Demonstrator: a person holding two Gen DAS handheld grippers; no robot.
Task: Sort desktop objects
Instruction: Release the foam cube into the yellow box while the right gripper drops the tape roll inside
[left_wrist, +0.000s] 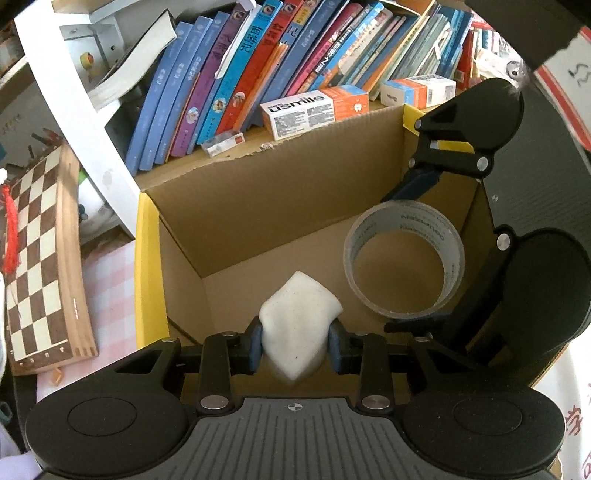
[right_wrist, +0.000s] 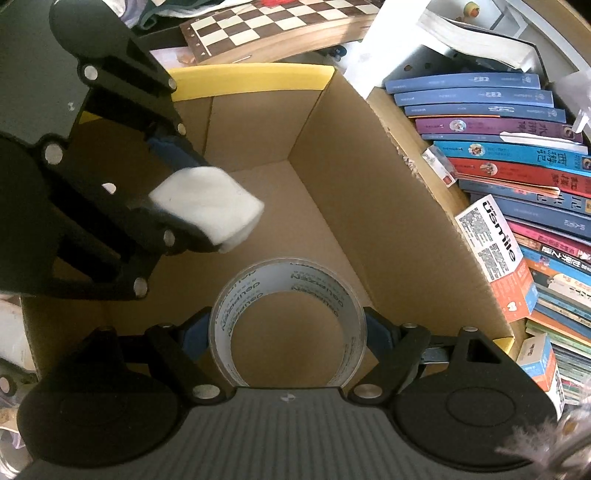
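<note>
Left gripper (left_wrist: 295, 341) pinches white eraser (left_wrist: 297, 317) over the cardboard box (left_wrist: 147, 266): light, slightly squashy, held across its flat sides. Right gripper (right_wrist: 287, 332) spans clear tape roll (right_wrist: 287, 317) across its outer rim: stiff ring, slick, printed core, also above the box.

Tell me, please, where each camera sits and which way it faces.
Left wrist: on the left tongs, looking down into the cardboard box; they clasp a white eraser; the right tongs show too.
Right wrist: on the right tongs, facing down into the box, gripping a tape roll.
Shared: box, eraser, tape, books.
</note>
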